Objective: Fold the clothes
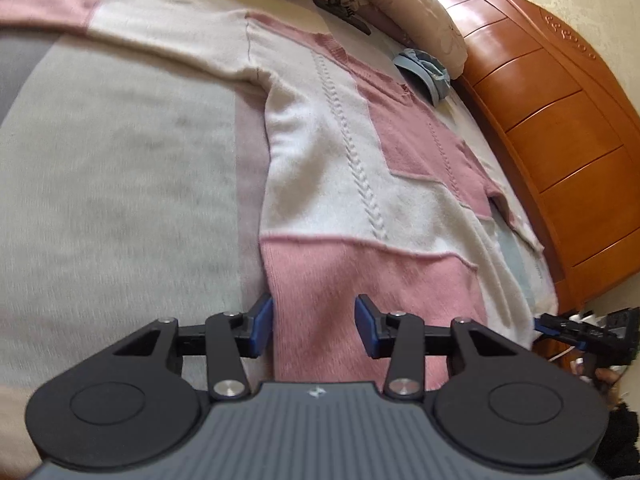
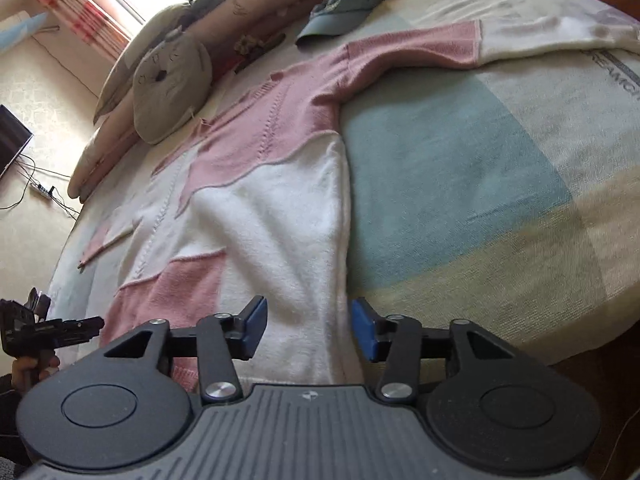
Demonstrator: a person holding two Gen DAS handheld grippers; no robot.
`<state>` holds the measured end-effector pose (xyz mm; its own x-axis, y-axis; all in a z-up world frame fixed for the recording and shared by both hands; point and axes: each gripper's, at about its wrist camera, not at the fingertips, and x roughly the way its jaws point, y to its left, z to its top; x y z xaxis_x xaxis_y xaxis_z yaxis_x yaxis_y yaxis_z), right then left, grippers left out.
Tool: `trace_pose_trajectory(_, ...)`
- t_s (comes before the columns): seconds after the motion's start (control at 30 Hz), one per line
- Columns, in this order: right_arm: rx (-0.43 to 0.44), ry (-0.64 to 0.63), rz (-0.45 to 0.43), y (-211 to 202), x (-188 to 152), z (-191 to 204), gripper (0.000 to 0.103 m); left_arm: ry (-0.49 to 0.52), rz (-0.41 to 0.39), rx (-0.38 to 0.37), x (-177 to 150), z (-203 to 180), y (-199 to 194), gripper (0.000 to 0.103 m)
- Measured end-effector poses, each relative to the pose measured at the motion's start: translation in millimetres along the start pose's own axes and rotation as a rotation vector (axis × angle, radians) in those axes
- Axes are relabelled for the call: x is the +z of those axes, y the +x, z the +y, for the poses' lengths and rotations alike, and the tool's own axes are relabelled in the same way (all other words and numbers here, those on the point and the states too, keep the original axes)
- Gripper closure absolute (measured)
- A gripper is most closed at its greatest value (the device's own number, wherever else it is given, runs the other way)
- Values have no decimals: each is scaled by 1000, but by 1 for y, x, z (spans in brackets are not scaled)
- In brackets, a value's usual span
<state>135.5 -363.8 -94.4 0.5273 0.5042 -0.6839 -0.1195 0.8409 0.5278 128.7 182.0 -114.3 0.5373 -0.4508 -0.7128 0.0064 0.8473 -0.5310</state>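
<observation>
A pink and white knit sweater (image 1: 340, 160) lies spread flat on the bed, sleeves stretched out to both sides. My left gripper (image 1: 315, 326) hovers over its pink hem corner, jaws open, with the cloth lying flat below and nothing pinched between the blue pads (image 1: 264, 328). In the right wrist view the sweater (image 2: 272, 200) runs away from me, and my right gripper (image 2: 311, 326) stands open above the white side edge near the hem. The left gripper (image 2: 52, 328) shows at the far left of that view, held by a hand. The right gripper (image 1: 580, 328) shows at the right edge of the left wrist view.
The bed (image 2: 480, 160) has a pale checked cover. A blue cap (image 2: 344, 4) lies beyond the sweater's collar, and pillows (image 2: 172, 84) line the far side. A wooden bed board (image 1: 560, 120) runs along one edge. A dark screen (image 2: 12, 140) and cables are by the wall.
</observation>
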Motion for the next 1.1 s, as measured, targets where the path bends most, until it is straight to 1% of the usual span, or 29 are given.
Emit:
trace_pose_trajectory(0.07, -2, -5, -8, 0, 5, 3, 44, 28, -17, 16, 15, -2, 7, 61)
trace_pose_trajectory(0.17, -2, 1, -21, 7, 15, 6, 41, 37, -47, 39, 40, -2, 20, 61)
trace_pose_trajectory(0.27, -17, 0, -25, 19, 30, 7, 40, 14, -64, 32, 64, 2, 35, 59)
trace_pose_trajectory(0.37, -33, 0, -27, 34, 53, 5, 38, 1, -70, 35, 83, 7, 53, 59)
trace_pose_trajectory(0.5, -58, 3, -29, 60, 87, -3, 34, 2, -86, 33, 99, 8, 67, 59)
trace_pose_trajectory(0.53, -66, 4, -28, 67, 97, -7, 34, -1, -89, 30, 101, 9, 69, 60)
trace_pose_trajectory(0.6, -81, 7, -27, 82, 116, -13, 34, 12, -93, 49, 104, 7, 72, 68)
trace_pose_trajectory(0.63, -86, 10, -21, 91, 124, -17, 34, 28, -92, 74, 104, 6, 72, 81)
trace_pose_trajectory(0.67, -91, 14, -13, 101, 132, -21, 34, 48, -91, 99, 103, 3, 73, 88)
trace_pose_trajectory(0.7, -90, 16, -4, 110, 139, -25, 34, 67, -93, 115, 103, 1, 73, 88)
trace_pose_trajectory(0.73, -81, 9, -3, 118, 144, -26, 34, 80, -97, 124, 102, -1, 72, 91)
trace_pose_trajectory(0.77, -66, -9, -5, 122, 148, -24, 38, 94, -100, 133, 102, -3, 72, 93)
trace_pose_trajectory(0.8, -50, -35, 3, 125, 152, -20, 45, 117, -102, 149, 101, -7, 72, 94)
trace_pose_trajectory(0.83, -49, -65, 24, 130, 155, -15, 74, 145, -104, 171, 101, -11, 73, 94)
trace_pose_trajectory(0.87, -82, -102, 46, 136, 155, -9, 86, 170, -103, 194, 102, -14, 74, 95)
trace_pose_trajectory(0.93, -161, -223, 37, 145, 151, 7, 89, 209, -99, 238, 107, -20, 79, 95)
trace_pose_trajectory(1.0, -215, -275, 21, 148, 152, 16, 89, 216, -83, 252, 112, -21, 81, 94)
trace_pose_trajectory(1.03, -231, -272, 15, 148, 154, 17, 86, 204, -75, 251, 114, -20, 81, 94)
trace_pose_trajectory(1.07, -245, -264, 11, 148, 156, 17, 81, 208, -68, 258, 114, -21, 77, 94)
trace_pose_trajectory(1.1, -258, -255, 4, 143, 156, 19, 79, 226, -63, 273, 111, -23, 71, 93)
